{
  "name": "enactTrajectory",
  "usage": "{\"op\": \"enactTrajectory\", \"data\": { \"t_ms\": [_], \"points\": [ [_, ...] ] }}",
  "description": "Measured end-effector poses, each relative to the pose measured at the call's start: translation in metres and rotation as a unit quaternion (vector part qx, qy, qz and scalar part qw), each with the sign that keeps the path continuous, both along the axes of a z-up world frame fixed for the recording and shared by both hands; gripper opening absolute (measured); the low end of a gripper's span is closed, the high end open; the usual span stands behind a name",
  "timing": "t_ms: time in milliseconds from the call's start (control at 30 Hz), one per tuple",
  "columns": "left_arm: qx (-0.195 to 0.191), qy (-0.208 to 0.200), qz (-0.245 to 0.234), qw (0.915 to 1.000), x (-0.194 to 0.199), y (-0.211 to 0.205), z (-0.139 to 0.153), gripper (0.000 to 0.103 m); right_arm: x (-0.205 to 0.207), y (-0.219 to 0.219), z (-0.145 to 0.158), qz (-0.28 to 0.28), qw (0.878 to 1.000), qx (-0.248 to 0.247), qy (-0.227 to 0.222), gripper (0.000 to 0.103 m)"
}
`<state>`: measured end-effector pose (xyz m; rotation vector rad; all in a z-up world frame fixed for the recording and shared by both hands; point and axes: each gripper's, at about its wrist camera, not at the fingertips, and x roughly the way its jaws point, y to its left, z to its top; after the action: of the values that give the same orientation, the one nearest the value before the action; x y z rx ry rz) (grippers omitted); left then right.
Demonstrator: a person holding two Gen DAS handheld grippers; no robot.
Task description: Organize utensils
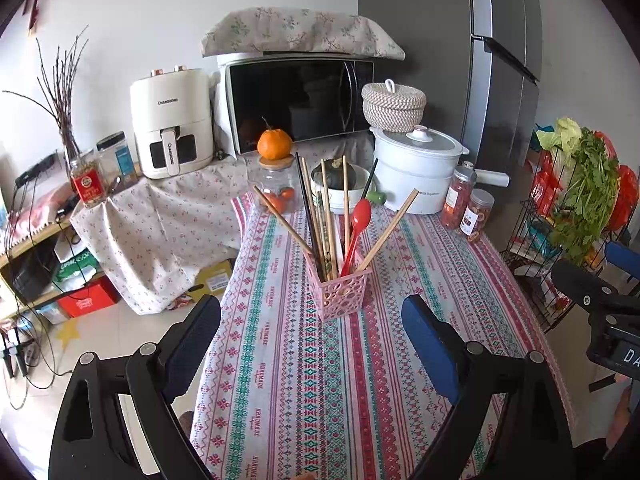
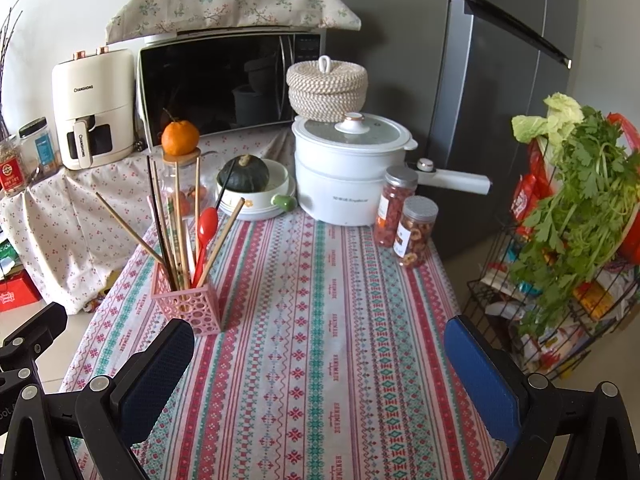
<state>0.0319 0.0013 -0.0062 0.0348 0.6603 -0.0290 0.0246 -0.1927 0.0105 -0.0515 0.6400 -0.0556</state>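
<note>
Left gripper (image 1: pixel 312 320): we see fingers spread apart, holding nothing.
Right gripper (image 2: pixel 320 344): fingers apart, unloaded.
Pink holder (image 1: pixel 343 294): upright on the tablecloth (image 1: pixel 360 380).
Contents: chopsticks (image 1: pixel 326 216) and red spoon (image 1: pixel 356 228) stand inside.

Daylight washes a plain white wall (image 2: pixel 60 0) behind everything. The landmark is the microwave (image 2: pixel 216 84), sitting under a floral cloth cover (image 2: pixel 232 4). Just left of the microwave stands a cream air fryer (image 2: pixel 94 108), both on a low cabinet draped in a dotted cloth (image 1: pixel 160 216). Right of the microwave rises a tall grey fridge (image 2: pixel 492 100). In front of the microwave runs a table under a striped patterned tablecloth (image 2: pixel 320 340). Far right of it, a black wire rack (image 2: pixel 520 340) holds leafy greens (image 2: pixel 576 200). Below left, pale floor tiles (image 1: pixel 120 332) show.
</note>
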Motion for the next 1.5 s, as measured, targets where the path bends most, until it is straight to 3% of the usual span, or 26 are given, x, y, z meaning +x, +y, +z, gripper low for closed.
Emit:
{"op": "enactTrajectory", "data": {
  "t_ms": [1500],
  "points": [
    [0.000, -0.003, 0.009, 1.0000, -0.0030, -0.0014, 0.0004, 0.094, 0.0030, 0.0020, -0.0038, 0.001, 1.000, -0.001, 0.006, 0.102]
  ]
}}
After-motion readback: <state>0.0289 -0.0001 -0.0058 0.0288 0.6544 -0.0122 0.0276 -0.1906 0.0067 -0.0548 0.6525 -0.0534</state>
